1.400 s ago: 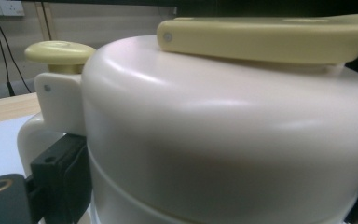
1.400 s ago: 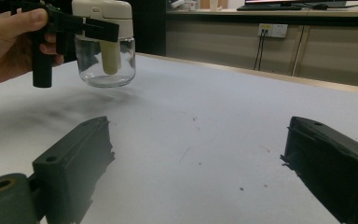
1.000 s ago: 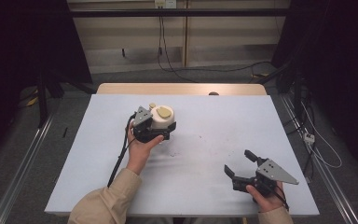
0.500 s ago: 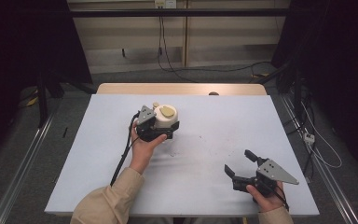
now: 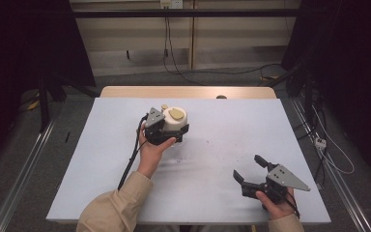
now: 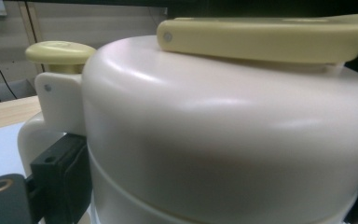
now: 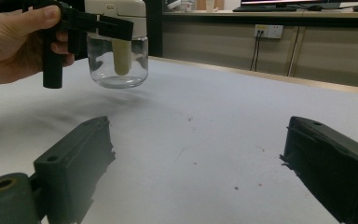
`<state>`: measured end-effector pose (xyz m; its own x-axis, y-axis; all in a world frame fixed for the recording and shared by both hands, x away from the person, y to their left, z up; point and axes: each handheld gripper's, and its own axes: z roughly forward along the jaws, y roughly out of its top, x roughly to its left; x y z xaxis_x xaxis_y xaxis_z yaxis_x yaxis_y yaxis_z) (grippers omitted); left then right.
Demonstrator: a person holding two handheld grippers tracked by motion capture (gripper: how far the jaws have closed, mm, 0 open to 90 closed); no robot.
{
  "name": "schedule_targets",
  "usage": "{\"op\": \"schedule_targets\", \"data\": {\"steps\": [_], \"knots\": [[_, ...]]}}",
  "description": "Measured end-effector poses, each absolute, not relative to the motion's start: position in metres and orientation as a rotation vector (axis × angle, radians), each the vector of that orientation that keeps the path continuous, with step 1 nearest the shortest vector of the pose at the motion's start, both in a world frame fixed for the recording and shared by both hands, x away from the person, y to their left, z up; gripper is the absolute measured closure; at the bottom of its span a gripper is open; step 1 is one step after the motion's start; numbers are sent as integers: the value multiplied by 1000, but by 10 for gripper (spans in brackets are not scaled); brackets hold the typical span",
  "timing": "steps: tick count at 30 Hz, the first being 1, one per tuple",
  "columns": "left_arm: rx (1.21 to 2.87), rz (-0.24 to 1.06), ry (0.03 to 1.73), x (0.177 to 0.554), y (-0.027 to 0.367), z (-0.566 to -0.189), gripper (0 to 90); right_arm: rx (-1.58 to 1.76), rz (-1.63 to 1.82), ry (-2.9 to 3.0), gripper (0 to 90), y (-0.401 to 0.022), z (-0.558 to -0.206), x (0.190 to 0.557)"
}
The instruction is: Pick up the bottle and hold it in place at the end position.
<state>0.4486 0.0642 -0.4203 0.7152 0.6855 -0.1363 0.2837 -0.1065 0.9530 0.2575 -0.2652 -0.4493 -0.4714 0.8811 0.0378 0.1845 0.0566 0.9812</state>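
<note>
Near the far middle of the table (image 5: 101, 159), the left gripper (image 5: 166, 131), clamped on the cream-lidded glass jar (image 5: 175, 120), has carried it slightly farther from the person and seemingly clear of the surface, while the right gripper (image 5: 251, 170) waits wide open, empty.

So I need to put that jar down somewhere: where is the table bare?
Most of the table is bare: the wide stretch between the jar in the left gripper and the right gripper, the whole left side, and the far right corner. Crowded spots are just around each hand. The jar looks lifted in the right gripper view.
</note>
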Motion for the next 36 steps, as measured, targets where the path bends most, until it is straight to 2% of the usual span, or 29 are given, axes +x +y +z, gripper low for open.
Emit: {"op": "schedule_targets", "data": {"steps": [36], "knots": [[1691, 410, 793, 452, 41, -442, 65, 1066, 1449, 1737, 73, -265, -450, 258]]}}
